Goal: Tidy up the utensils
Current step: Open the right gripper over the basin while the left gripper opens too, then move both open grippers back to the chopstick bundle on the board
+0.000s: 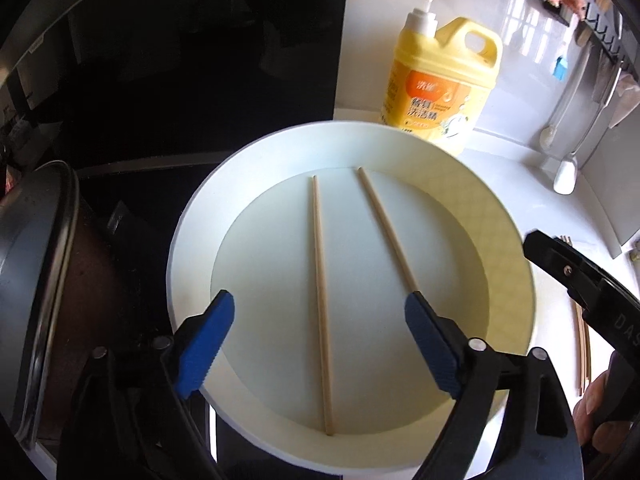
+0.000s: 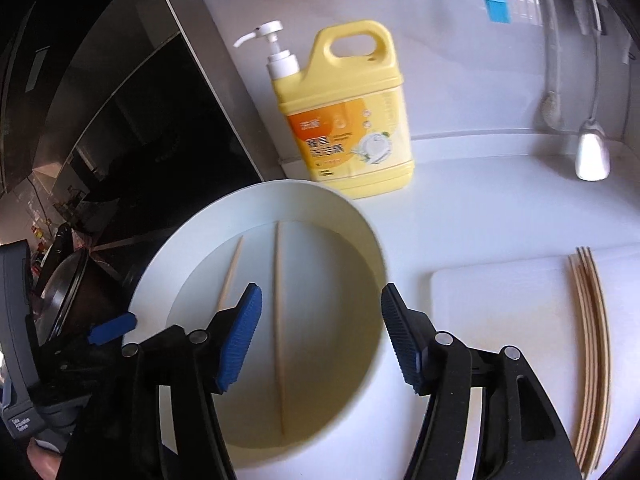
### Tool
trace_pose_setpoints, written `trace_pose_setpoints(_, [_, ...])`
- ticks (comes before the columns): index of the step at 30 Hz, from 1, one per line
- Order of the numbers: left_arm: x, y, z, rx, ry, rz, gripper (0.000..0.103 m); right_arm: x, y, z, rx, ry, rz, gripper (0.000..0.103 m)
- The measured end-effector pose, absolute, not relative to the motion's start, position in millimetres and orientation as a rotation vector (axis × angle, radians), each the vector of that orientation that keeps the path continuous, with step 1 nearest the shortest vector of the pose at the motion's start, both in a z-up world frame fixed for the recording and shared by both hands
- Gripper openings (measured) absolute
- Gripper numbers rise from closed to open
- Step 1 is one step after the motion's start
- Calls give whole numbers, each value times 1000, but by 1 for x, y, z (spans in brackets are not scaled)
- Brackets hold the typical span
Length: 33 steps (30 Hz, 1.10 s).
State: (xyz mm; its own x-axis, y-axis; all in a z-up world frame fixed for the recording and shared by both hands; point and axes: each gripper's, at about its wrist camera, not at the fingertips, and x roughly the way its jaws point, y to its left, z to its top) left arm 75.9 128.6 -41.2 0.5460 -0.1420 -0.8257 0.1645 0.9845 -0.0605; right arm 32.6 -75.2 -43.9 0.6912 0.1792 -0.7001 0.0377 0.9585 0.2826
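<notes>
While both tongs hang over the white basin (image 1: 192, 240), neither has hold of anything. The left gripper (image 1: 320, 340) stands wide open above the basin's floor, its blue pads (image 1: 206, 346) spread to either side of the two chopsticks (image 1: 322, 304) lying there. One stick runs nearly straight from the near wall toward the far wall; the other angles away from it, its near end passing behind the right-hand pad — whether it touches that pad cannot be told.

From the right wrist view, the right gripper (image 2: 320, 336) is also wide open and empty, poised over the right half of the basin, with the longer-looking stick lying between its fingers lower down.

At the right side of the counter (image 2: 480, 208), a white cutting board (image 2: 500, 300) lies just beside the basin, and a bundle of chopsticks (image 2: 592, 356) rests along its right part, laid side by side.

Behind the basin, toward the back edge of the counter, stands a yellow detergent jug (image 2: 348, 120) with a white pump. Left of the basin sits a dark stovetop (image 1: 200, 80) with a pot (image 1: 48, 280) — only partly in frame.
</notes>
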Motion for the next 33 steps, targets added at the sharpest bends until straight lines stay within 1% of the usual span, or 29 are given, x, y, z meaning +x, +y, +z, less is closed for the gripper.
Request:
trace_pose_setpoints(2, [69, 122, -38, 41, 966, -199, 89, 20, -88, -43, 295, 814, 31, 63])
trace_pose_setpoints(9, [47, 86, -33, 62, 970, -264, 91, -29, -136, -43, 342, 849, -93, 63])
trace_pose_setpoints(14, [23, 47, -22, 75, 927, -292, 91, -55, -177, -42, 334, 860, -141, 64])
trace_pose_setpoints(15, [19, 38, -20, 75, 924, -293, 93, -60, -186, -43, 332, 862, -144, 64])
trace_pose_setpoints(26, [-34, -64, -22, 15, 938, -193, 95, -95, -288, -52, 264, 880, -60, 65])
trace_pose_setpoints(33, [-50, -106, -28, 9, 959, -139, 95, -100, -323, -63, 227, 909, -19, 65])
